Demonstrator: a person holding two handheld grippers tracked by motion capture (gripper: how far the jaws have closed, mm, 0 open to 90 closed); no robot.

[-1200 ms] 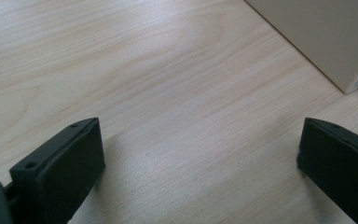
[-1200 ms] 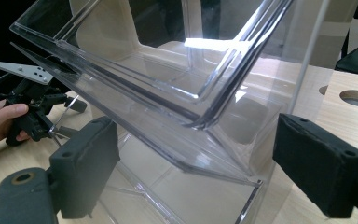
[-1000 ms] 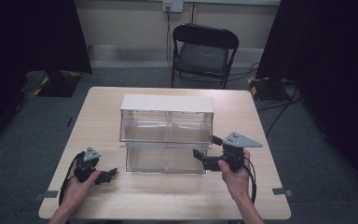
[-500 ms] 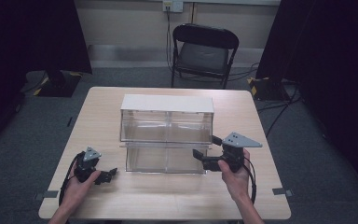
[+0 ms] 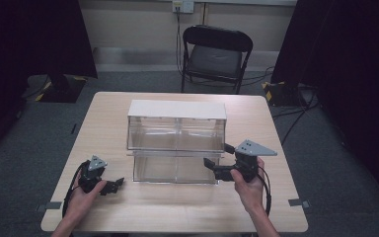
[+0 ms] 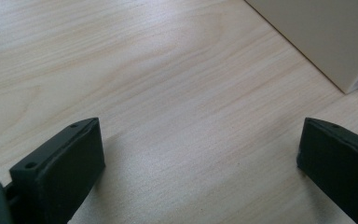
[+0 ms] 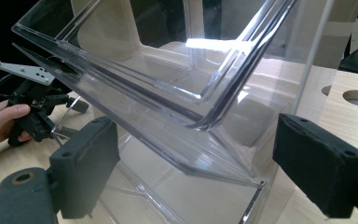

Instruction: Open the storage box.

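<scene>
- Left gripper [image 5: 112,184]: jaws spread, empty, resting near the tabletop [image 5: 177,212] front-left corner. I keep it parked.
- Right gripper [image 5: 216,159]: jaws spread, straddling the right front corner of the clear drawer unit [image 5: 176,140]. I should centre the drawer lip between the pads before clamping.
- Drawer unit: mid-tabletop, bottom drawer [image 7: 177,140] tilted outward.

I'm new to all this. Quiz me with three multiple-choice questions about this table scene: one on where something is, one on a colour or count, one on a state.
1. Where is the right hand-held gripper?
A. at the clear bin unit's lower right corner
B. on the chair
C. on the floor

2. How many tiers has the clear bin unit?
A. one
B. two
C. four

3. The left hand-held gripper is:
A. open, on the table
B. shut on a cup
C. raised high

Answers: 1 A, jaws straddle the corner; 2 B, two stacked; 3 A, jaws apart above bare wood.
</scene>
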